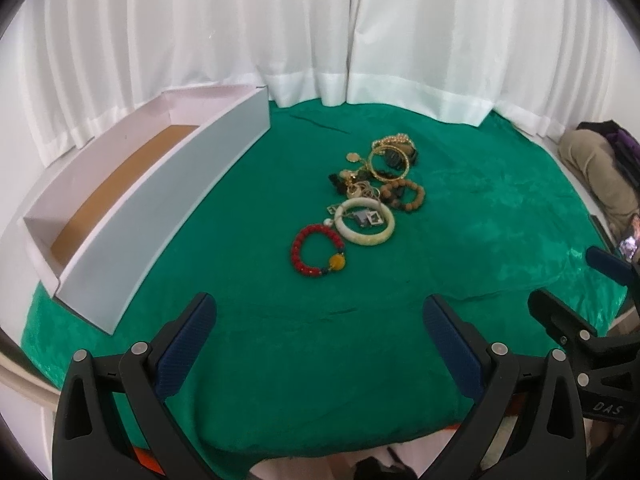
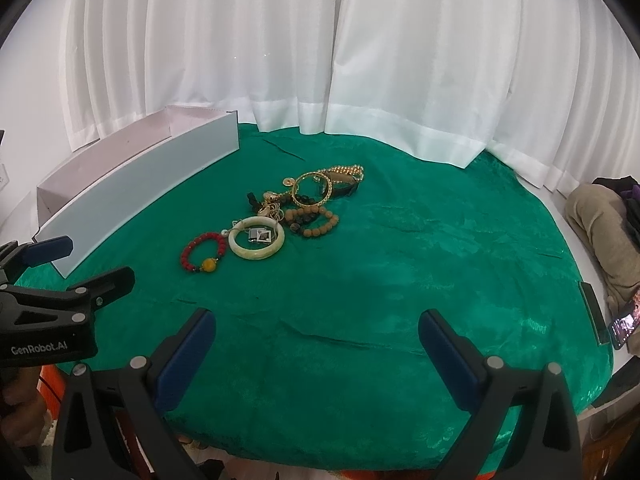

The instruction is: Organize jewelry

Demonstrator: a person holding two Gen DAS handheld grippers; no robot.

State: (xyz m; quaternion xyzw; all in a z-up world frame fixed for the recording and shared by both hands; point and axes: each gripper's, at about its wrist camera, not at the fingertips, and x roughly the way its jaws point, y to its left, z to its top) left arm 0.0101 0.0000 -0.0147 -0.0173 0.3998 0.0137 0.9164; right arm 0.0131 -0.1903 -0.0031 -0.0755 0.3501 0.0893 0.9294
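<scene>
A heap of jewelry lies mid-table on the green cloth (image 1: 320, 360). Nearest me is a red bead bracelet (image 1: 298, 248) (image 2: 186, 256) with a yellow bead. Beside it lies a pale jade bangle (image 1: 366, 241) (image 2: 256, 254). Behind come a brown wooden bead bracelet (image 1: 419, 195) (image 2: 320, 232), a gold bangle (image 1: 386, 177) and a gold bead necklace (image 2: 348, 169). A long white box (image 1: 168, 200) (image 2: 140, 208) with a brown floor stands at the left. My left gripper (image 1: 319, 302) (image 2: 92, 260) and right gripper (image 2: 316, 316) (image 1: 568, 276) hover open near the front edge, short of the heap and holding nothing.
White curtains hang along the back of the table. A person's trouser leg (image 1: 592, 168) and a lit phone (image 2: 624, 326) are at the far right. A hand (image 2: 16, 400) holds the left gripper's handle. Bare green cloth lies right of the heap.
</scene>
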